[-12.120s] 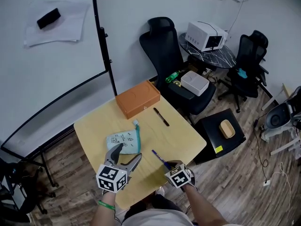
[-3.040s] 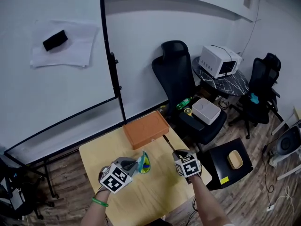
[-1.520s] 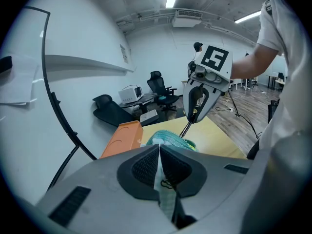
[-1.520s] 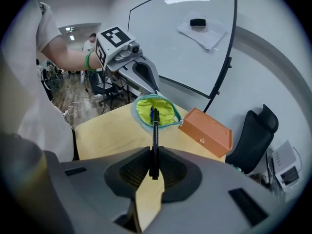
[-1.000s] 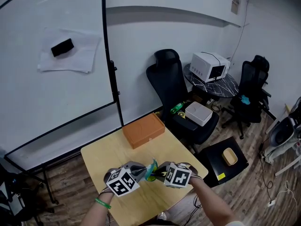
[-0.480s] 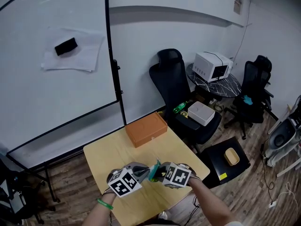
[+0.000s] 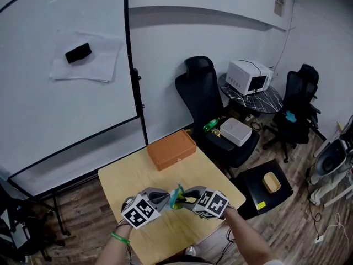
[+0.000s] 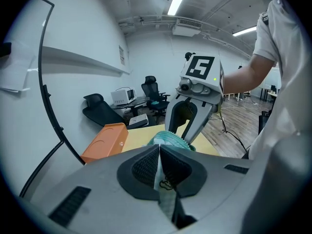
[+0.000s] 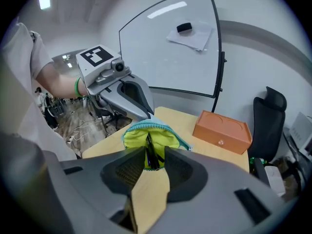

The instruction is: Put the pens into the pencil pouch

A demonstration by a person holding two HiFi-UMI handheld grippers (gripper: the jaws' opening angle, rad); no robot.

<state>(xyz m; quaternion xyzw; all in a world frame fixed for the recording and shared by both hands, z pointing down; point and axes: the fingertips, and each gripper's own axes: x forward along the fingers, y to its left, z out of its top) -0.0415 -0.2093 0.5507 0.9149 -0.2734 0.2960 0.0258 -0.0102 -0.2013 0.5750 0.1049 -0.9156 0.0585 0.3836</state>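
Note:
The teal pencil pouch (image 7: 176, 195) hangs above the yellow table (image 7: 124, 175) between both grippers. My left gripper (image 7: 168, 199) is shut on the pouch's lower edge (image 8: 170, 140). The pouch mouth (image 9: 134, 140) gapes toward my right gripper (image 9: 148, 162) and shows a lime lining. A black pen (image 9: 148, 147) stands in that mouth, its upper end between the right jaws. Those jaws stand a little apart, wider than the pen. In the left gripper view the right gripper (image 8: 187, 126) sits just behind the pouch.
An orange box (image 7: 171, 149) lies at the table's far edge. A black office chair (image 7: 201, 93) stands behind the table, with a whiteboard (image 7: 60, 87) to the left. The table's right edge drops to a wooden floor with a black stool (image 7: 265, 184).
Since half a second ago the two grippers have drawn slightly apart, the right one shifting right. Earlier the right gripper brought the pen from the table's far right to the pouch.

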